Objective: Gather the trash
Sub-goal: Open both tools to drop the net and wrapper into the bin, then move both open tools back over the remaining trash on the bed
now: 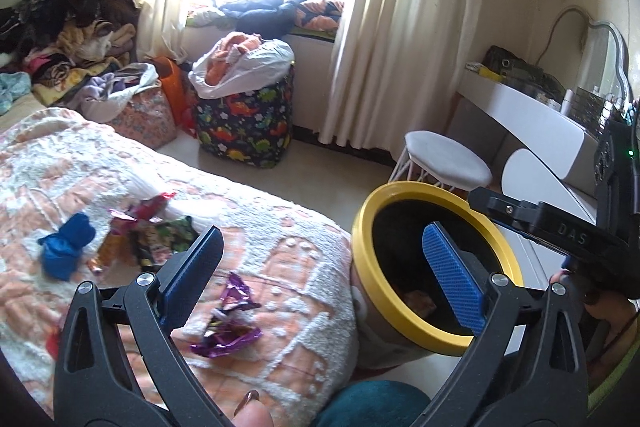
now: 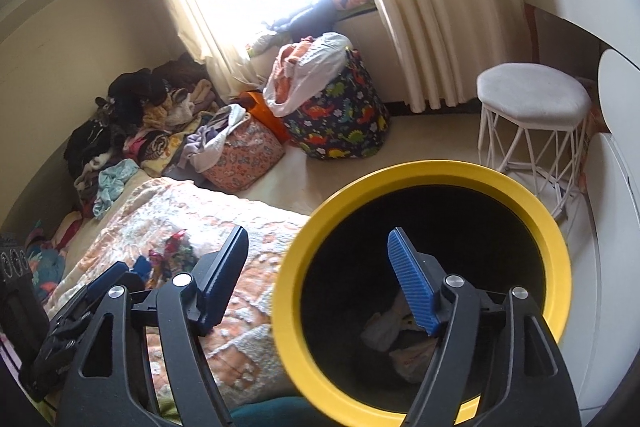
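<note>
A yellow-rimmed bin (image 1: pixel 362 239) stands on the floor beside the bed; it also shows in the right wrist view (image 2: pixel 288 267) with crumpled trash (image 2: pixel 384 335) at its bottom. On the bedspread lie a purple foil wrapper (image 1: pixel 230 319), a pile of colourful snack wrappers (image 1: pixel 148 231) and a crumpled blue piece (image 1: pixel 66 247). My left gripper (image 1: pixel 320 267) is open and empty, above the bed edge and the bin. My right gripper (image 2: pixel 316 275) is open and empty, its right finger over the bin's mouth. The right gripper's body (image 1: pixel 552 227) shows beside the bin.
A bed (image 1: pixel 280 227) with a peach and white spread fills the left. A dinosaur-print hamper (image 1: pixel 244 123), a pink bag (image 1: pixel 144 115) and clothes piles (image 1: pixel 68 39) stand beyond. A white stool (image 1: pixel 448 159) and white dressing table (image 1: pixel 532 115) stand at right.
</note>
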### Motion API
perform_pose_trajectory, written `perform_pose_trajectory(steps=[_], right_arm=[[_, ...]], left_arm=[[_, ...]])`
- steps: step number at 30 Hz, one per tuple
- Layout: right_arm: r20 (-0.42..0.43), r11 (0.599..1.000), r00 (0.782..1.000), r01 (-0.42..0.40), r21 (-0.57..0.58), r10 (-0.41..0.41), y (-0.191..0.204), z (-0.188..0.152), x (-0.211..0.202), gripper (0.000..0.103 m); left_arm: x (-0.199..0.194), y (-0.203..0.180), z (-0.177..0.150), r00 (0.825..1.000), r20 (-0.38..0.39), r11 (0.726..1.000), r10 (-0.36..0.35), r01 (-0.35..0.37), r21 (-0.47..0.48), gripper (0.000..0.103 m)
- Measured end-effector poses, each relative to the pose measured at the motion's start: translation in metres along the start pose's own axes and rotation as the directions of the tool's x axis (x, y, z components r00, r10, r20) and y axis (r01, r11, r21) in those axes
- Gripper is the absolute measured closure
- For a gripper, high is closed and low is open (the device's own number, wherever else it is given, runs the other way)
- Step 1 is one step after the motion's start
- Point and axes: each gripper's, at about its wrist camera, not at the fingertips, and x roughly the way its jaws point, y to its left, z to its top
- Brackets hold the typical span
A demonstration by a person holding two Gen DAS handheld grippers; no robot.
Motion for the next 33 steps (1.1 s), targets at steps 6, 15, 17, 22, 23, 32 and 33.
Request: perform_pose_trajectory(steps=[6, 15, 17, 22, 23, 32, 33], right_arm=[[-0.004, 0.999, 1.000, -0.022, -0.032, 0.022, 0.019, -0.004, 0.000, 0.032], [-0.023, 0.995, 0.998, -0.057, -0.088, 0.055, 0.050, -0.015, 0.003, 0.030], [-0.029, 0.993, 0.998, -0.066, -0.099, 0.064, 0.056, -0.017, 0.004, 0.030], [-0.049, 0.989, 0.995, -0.088, -0.122, 0.083, 0.073, -0.024, 0.008, 0.029], [-0.054, 0.987, 0.995, -0.093, -0.128, 0.086, 0.076, -0.026, 0.008, 0.029], [-0.101, 0.976, 0.988, -0.130, -0.175, 0.114, 0.104, -0.042, 0.016, 0.028], [-0.107, 0.974, 0.987, -0.134, -0.182, 0.116, 0.107, -0.044, 0.018, 0.028]], left_arm=[[-0.013, 0.015, 0.005, 0.999, 0.036, 0.999, 0.031, -0.030, -0.022, 0.011], [-0.026, 0.040, 0.008, 0.995, 0.058, 0.995, 0.075, -0.072, -0.062, 0.011], [-0.028, 0.047, 0.007, 0.995, 0.058, 0.994, 0.085, -0.080, -0.073, 0.011], [-0.034, 0.060, 0.007, 0.991, 0.066, 0.989, 0.113, -0.106, -0.099, 0.011], [-0.035, 0.064, 0.006, 0.991, 0.067, 0.988, 0.119, -0.112, -0.103, 0.011], [-0.036, 0.100, 0.003, 0.981, 0.045, 0.970, 0.187, -0.177, -0.168, 0.011], [-0.036, 0.105, 0.003, 0.980, 0.041, 0.967, 0.195, -0.185, -0.175, 0.011]])
